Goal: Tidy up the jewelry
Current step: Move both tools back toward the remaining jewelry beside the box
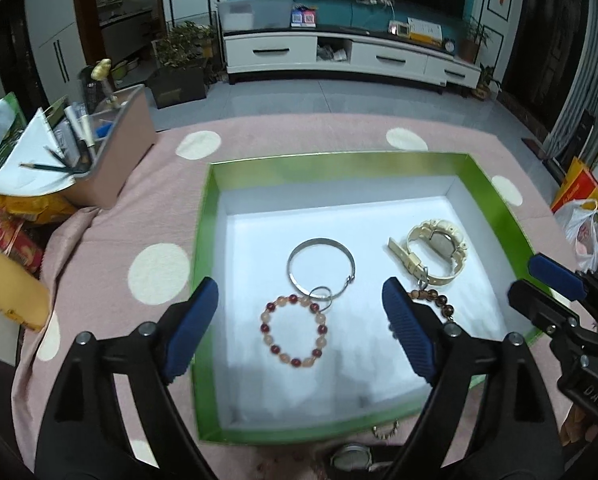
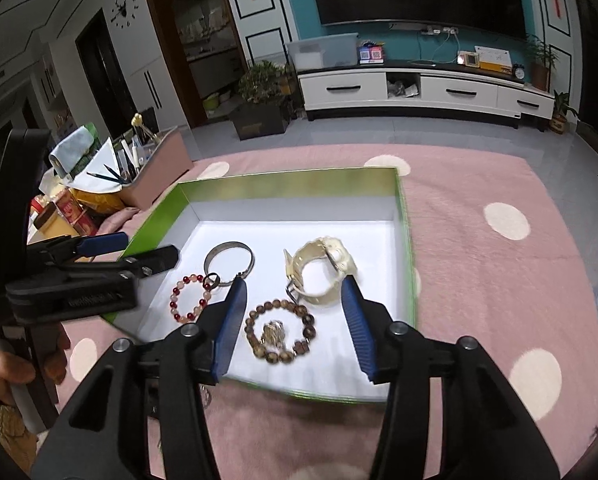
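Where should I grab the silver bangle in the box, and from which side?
Take the far arc of the silver bangle, coming straight down, one finger inside the hoop and one outside. It lies flat on the box floor, so only its thin band can be pinched. Its near edge is crowded: a small ring overlaps it beside the red bead bracelet.

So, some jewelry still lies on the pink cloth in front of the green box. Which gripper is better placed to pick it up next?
Left, probably. The left gripper is open and empty, and the small beaded ring and watch lie just below it, outside the green box.
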`<state>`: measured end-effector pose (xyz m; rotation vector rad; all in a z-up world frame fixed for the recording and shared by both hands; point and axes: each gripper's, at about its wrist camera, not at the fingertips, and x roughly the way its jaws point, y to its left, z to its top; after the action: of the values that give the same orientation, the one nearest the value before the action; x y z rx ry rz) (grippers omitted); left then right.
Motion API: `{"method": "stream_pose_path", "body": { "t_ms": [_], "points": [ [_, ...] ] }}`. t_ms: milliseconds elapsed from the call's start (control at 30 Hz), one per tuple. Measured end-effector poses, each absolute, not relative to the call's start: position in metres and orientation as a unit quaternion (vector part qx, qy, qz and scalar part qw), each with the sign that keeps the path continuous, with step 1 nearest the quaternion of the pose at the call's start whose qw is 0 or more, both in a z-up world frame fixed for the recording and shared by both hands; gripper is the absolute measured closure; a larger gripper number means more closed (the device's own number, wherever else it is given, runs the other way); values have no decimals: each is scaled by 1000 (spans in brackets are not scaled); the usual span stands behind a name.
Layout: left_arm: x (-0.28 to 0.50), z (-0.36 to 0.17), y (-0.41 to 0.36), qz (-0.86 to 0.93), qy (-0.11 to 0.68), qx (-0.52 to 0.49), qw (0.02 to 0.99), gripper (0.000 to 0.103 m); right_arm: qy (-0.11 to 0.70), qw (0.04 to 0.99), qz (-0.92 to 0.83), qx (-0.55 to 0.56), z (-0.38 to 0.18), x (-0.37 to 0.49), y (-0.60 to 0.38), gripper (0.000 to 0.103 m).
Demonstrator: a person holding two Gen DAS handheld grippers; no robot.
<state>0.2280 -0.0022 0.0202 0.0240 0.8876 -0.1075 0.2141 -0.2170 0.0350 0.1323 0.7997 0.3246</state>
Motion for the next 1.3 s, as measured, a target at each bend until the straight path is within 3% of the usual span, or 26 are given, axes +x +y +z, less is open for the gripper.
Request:
{"method": "stream_pose_path", "body": {
  "t_ms": [500,1300],
  "points": [
    [121,11,71,3,426,-101,899,15,394,895,163,128,24,117,-252,51],
    [15,-40,85,27,431,-104,896,15,458,846,244,118,-22,51,-179,51]
  ]
}}
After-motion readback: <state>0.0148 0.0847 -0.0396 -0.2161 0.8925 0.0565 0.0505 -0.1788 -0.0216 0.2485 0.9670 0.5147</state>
